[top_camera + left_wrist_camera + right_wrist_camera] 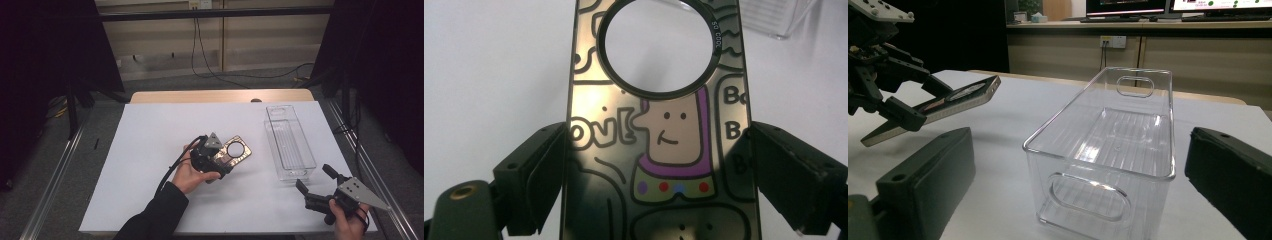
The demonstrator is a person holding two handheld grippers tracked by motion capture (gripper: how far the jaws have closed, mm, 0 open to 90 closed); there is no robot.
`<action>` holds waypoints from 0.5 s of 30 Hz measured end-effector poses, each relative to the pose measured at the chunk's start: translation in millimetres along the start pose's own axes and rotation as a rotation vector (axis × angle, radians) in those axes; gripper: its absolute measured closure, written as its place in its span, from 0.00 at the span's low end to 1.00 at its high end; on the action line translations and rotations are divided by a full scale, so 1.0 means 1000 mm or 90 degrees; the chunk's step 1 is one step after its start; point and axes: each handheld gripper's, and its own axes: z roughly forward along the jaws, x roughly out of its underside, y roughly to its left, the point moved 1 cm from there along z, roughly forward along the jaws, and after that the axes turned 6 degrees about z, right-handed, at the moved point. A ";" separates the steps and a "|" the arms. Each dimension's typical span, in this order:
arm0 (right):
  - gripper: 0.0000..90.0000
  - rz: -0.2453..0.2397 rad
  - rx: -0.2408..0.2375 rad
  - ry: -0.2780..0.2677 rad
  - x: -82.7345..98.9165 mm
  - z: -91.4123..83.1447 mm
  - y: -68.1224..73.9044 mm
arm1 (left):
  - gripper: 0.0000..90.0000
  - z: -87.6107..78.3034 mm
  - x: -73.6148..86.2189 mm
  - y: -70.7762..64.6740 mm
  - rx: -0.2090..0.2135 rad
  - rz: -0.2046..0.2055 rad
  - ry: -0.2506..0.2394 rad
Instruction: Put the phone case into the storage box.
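A dark, glossy phone case (236,149) with cartoon drawings and a large round hole is held just above the white sheet, tilted. My left gripper (222,161) is shut on it. In the left gripper view the case (659,90) runs up between the two jaws, whose pads (541,165) press on its long edges. In the right gripper view the case (958,97) and the left gripper (898,107) hang at the upper left. My right gripper (316,178) stands open near the front right corner, with nothing between its jaws. It points at the near end of a clear plastic bin (1100,167).
The empty clear bin (291,145) lies lengthwise on the right of the white sheet (150,150), which covers a wooden table (220,95). Metal rails run along both sides of the table. A cable trails across the floor behind.
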 end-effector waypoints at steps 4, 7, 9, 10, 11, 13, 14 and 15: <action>0.00 0.000 0.000 0.000 0.000 0.000 0.000 | 0.14 -0.007 0.000 0.003 0.004 0.013 -0.027; 0.00 0.004 -0.004 0.000 0.000 0.000 0.000 | 0.14 -0.009 0.000 0.003 0.000 0.011 -0.050; 0.00 0.004 -0.004 0.000 0.000 0.000 0.000 | 0.14 -0.010 0.000 0.004 0.000 0.012 -0.061; 0.00 0.004 -0.004 0.000 0.000 0.000 0.000 | 0.14 -0.010 0.000 0.004 -0.006 0.018 -0.065; 0.00 0.003 -0.003 0.000 0.000 0.000 0.000 | 0.14 -0.010 0.000 0.004 -0.012 0.021 -0.068; 0.00 0.002 -0.003 0.000 0.000 0.000 0.000 | 0.14 -0.011 0.002 0.005 -0.005 0.019 -0.090; 0.00 0.001 -0.002 0.000 0.000 0.000 0.000 | 0.14 -0.012 0.002 0.006 -0.005 0.021 -0.093; 0.00 0.001 -0.002 0.000 0.000 0.000 0.000 | 0.14 -0.013 0.003 0.006 -0.008 0.024 -0.101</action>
